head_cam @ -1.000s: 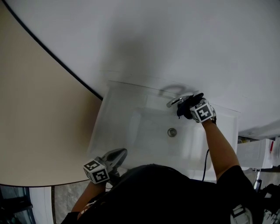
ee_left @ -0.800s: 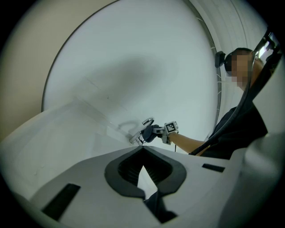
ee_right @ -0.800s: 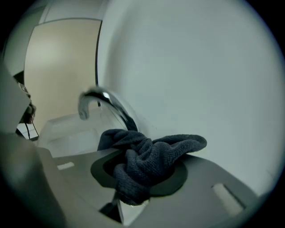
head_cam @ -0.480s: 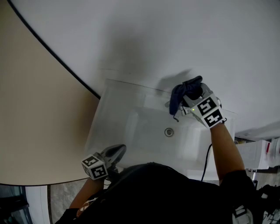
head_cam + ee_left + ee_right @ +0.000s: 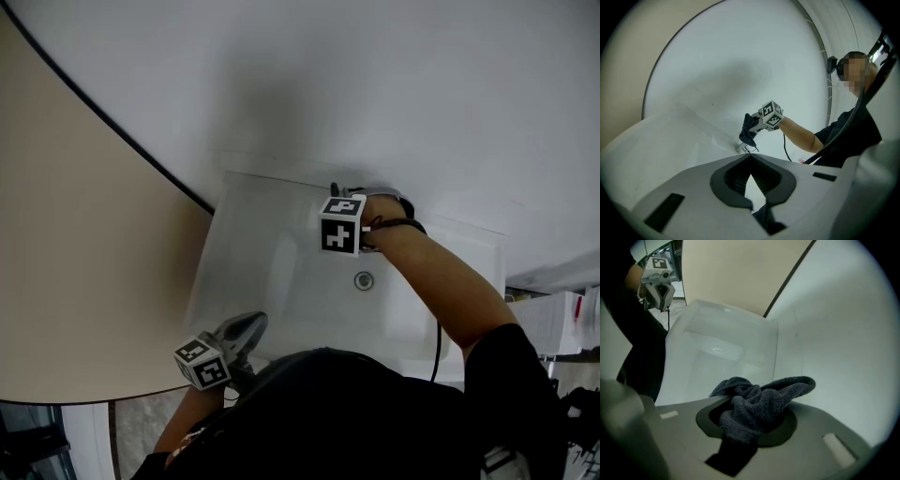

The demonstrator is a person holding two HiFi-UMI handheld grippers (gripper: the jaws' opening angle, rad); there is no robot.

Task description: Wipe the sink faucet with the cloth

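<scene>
Your right tool (image 5: pixel 349 217) swung from the faucet's (image 5: pixel 740 148) 3 o'clock side to 9 o'clock, jaws closing on the cloth (image 5: pixel 757 411). Your left tool (image 5: pixel 249 329) stayed pressed together, empty.

Beige panel (image 5: pixel 75 234) beside white wall (image 5: pixel 394 75)

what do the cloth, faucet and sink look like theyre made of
Cloth: dark grey-blue microfibre or terry, judging by its nubbly pile and soft folds.
Faucet: probably chromed metal; it glints, but shows small.
Sink: smooth white, likely ceramic.
</scene>
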